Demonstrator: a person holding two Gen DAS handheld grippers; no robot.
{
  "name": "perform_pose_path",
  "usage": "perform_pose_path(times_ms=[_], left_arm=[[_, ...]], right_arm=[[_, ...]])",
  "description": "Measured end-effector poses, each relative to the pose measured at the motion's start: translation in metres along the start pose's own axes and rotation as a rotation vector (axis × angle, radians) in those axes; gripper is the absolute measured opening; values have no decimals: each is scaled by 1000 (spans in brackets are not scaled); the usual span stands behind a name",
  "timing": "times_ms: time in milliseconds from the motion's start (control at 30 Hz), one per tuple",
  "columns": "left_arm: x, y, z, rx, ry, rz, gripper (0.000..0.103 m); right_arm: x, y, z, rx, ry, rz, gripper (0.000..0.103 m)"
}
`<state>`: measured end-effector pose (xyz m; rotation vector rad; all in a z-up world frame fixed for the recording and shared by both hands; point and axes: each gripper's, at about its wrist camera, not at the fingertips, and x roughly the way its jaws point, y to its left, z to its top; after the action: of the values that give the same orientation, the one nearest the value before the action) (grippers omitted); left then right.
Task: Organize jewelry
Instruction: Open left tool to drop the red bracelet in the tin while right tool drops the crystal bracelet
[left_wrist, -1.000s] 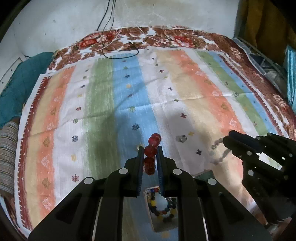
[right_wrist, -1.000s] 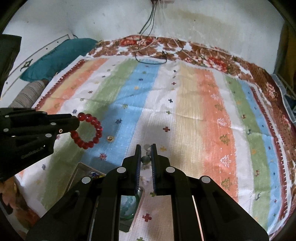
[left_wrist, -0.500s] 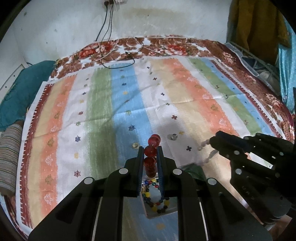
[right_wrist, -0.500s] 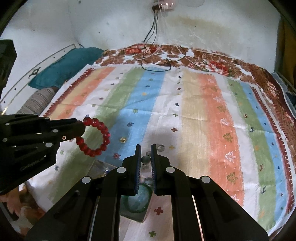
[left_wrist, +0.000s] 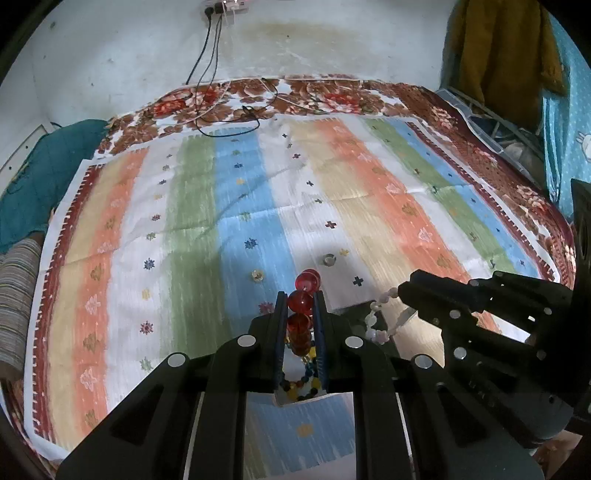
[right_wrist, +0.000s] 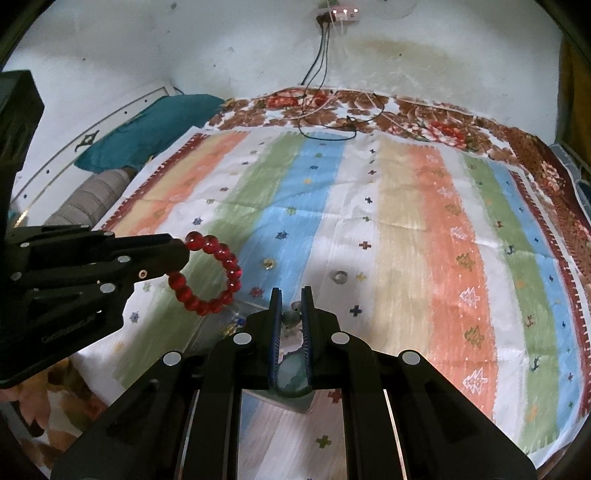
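My left gripper (left_wrist: 300, 295) is shut on a red bead bracelet (left_wrist: 301, 301), held in the air; the bracelet shows as a hanging ring in the right wrist view (right_wrist: 212, 273). My right gripper (right_wrist: 291, 295) is shut on a pale pink-and-white bead bracelet (left_wrist: 380, 317), which dangles from its tip in the left wrist view; between the fingers it shows as grey beads (right_wrist: 290, 317). Below both grippers lies a clear jewelry box (left_wrist: 295, 398) with a multicolored bead bracelet (left_wrist: 299, 387) and a green bangle (right_wrist: 291, 373) inside.
Two small rings lie on the striped cloth: a silver one (left_wrist: 328, 259) and a gold one (left_wrist: 256, 275). Black cables (left_wrist: 236, 122) lie at the far edge of the bed. A teal pillow (left_wrist: 37, 177) and a striped cushion (left_wrist: 14, 295) are at the left.
Both grippers have risen and pulled back with their bracelets still held; the far wall and its socket have come into view and the box sits lower between the fingers.
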<state>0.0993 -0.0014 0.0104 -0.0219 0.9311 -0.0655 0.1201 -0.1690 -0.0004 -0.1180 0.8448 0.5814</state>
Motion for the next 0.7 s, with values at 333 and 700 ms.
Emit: perform_pose_path(times_ms=[333, 700], left_arm=[[0, -2, -8, -15, 21, 27, 22], [16, 34, 0, -138, 63, 65, 45]], right_arm=[[-1, 4, -6, -14, 26, 20, 13], [16, -12, -1, 27, 73, -39, 45]])
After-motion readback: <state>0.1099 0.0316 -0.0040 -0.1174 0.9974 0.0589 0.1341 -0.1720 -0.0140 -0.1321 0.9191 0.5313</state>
